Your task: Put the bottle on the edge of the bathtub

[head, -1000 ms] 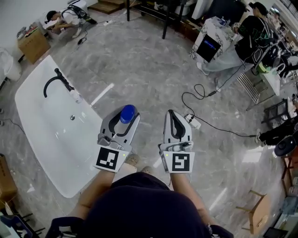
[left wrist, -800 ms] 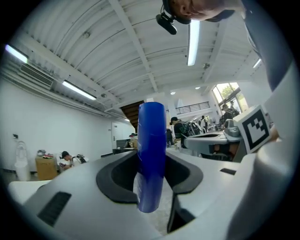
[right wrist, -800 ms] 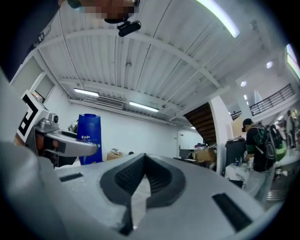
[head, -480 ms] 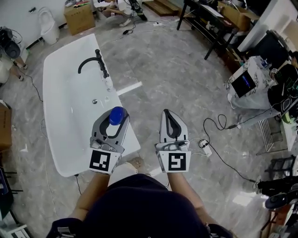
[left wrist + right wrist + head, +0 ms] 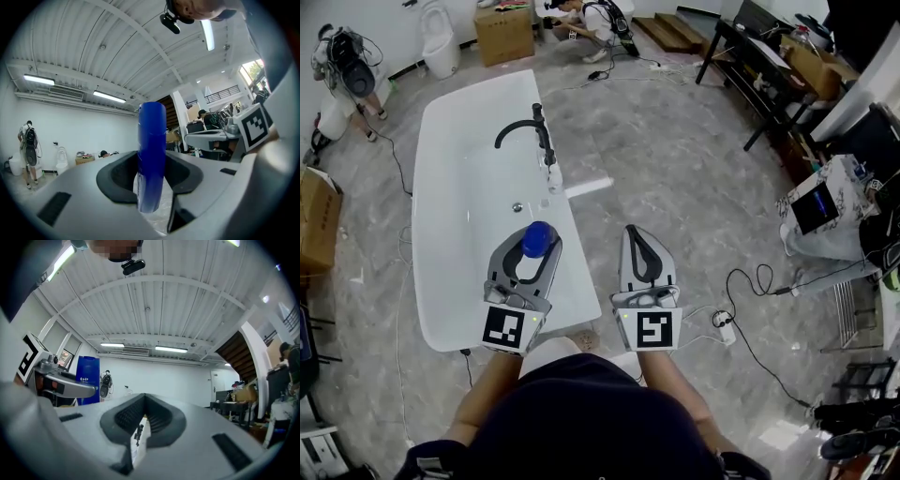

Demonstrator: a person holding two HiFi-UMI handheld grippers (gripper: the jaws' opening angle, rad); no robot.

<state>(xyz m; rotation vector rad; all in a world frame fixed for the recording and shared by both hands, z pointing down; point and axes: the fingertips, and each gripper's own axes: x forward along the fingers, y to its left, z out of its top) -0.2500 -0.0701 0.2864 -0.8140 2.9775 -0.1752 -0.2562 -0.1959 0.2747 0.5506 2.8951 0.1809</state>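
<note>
At 6 o'clock in the head view, the person's dark clothing is filling the bottom edge. Two bare forearms are reaching out from it. Each one is ending at a white cube with black square markers.

At 8 o'clock the left gripper [image 5: 532, 253] is closing its grey, curved jaws on the bottle [image 5: 536, 238]. The pads are pressing on both sides of it. The bottle is a smooth blue cylinder, and it is standing upright, so that only its round top is showing from above. In the head view it is appearing over the flat right rim of the tub [image 5: 441, 234], near the tub's close end. I cannot tell if it is touching the rim.

At 4 o'clock the right gripper [image 5: 637, 234] is keeping its ribbed dark pads together at the tips. Nothing is lying between them.

The tub is white, glossy and long, with rounded corners. It is stretching from 8 o'clock up to 11 o'clock. A thin black faucet [image 5: 525, 131] is arching over its right rim at 11 o'clock.

The floor [image 5: 675, 169] is grey stone with pale veins, and it is reflecting the light. At 4 o'clock, a white power strip [image 5: 723, 324] is lying on the floor with a looping black cable.

Farthest, at 11 o'clock, a cardboard box [image 5: 504, 33] is standing beside a white toilet [image 5: 441, 52].
</note>
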